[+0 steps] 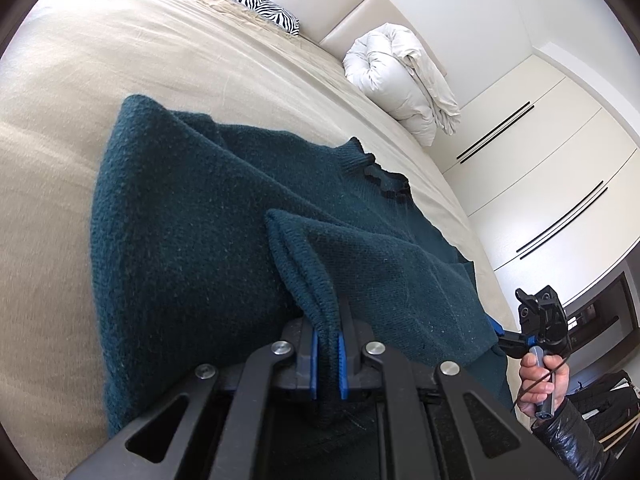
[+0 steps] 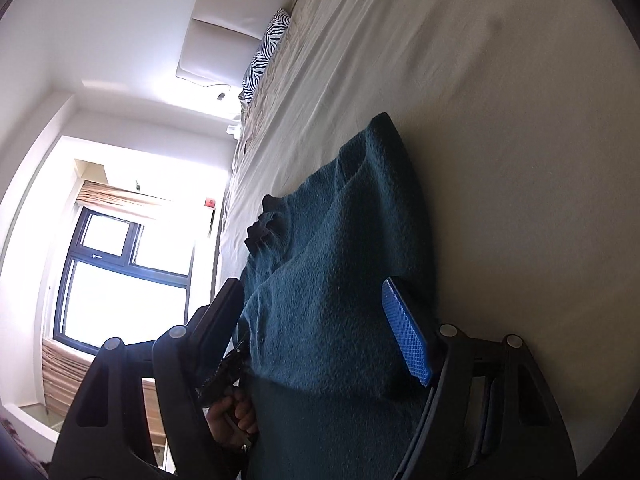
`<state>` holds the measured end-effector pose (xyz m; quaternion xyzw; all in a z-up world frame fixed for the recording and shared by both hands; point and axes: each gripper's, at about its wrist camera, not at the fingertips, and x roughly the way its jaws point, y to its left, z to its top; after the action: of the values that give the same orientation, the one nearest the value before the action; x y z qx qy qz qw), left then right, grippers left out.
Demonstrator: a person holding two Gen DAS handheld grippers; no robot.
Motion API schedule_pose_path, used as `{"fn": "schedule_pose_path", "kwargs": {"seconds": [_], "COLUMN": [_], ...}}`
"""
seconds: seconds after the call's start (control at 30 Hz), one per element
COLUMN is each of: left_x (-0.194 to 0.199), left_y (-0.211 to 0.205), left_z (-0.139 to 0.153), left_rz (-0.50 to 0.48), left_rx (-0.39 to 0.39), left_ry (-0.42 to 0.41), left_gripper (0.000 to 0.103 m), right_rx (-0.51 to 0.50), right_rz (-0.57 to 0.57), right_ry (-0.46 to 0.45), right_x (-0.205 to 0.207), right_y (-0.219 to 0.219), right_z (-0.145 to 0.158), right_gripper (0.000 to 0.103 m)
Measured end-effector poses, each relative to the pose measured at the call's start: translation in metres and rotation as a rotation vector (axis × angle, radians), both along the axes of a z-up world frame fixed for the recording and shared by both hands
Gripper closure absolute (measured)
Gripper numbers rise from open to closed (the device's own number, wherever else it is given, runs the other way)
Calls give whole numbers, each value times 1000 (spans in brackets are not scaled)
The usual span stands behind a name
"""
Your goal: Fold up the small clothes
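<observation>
Lying on the beige bed sheet (image 1: 60, 160): fuzzy teal knitted sweater (image 1: 180, 220). Pinching 1 ribbed fold tightly: left gripper (image 1: 328, 354). Gaping wide around the cloth: right gripper (image 2: 320, 332).

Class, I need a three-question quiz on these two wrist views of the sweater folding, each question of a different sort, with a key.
1. True or false: the left tongs are shut on a fold of the sweater.
2. The right tongs are: A) shut on the sweater, B) open with sweater between the fingers, C) out of view.
3. Fill in: the pillow by the headboard has a ____ pattern.

Key: 1 true; 2 B; 3 zebra.
</observation>
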<state>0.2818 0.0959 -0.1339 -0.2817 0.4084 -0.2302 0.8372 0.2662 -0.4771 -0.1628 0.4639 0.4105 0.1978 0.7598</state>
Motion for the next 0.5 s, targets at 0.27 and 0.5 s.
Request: {"fn": "schedule_pose_path", "kwargs": {"seconds": [0.27,0.5], "left_x": [0,-15], "left_y": [-1,3], "left_z": [1,23], "left_rz": [1,19], "left_rx": [0,41], "left_ry": [1,51], "left_gripper": [91,74], "right_rx": [-5,25], "right_rz": [1,-87], "right_ry": [-27,-5], "right_x": [-57,-133], "right_y": [3,-12], "right_z": [-4,2], "right_gripper": [33,31]}}
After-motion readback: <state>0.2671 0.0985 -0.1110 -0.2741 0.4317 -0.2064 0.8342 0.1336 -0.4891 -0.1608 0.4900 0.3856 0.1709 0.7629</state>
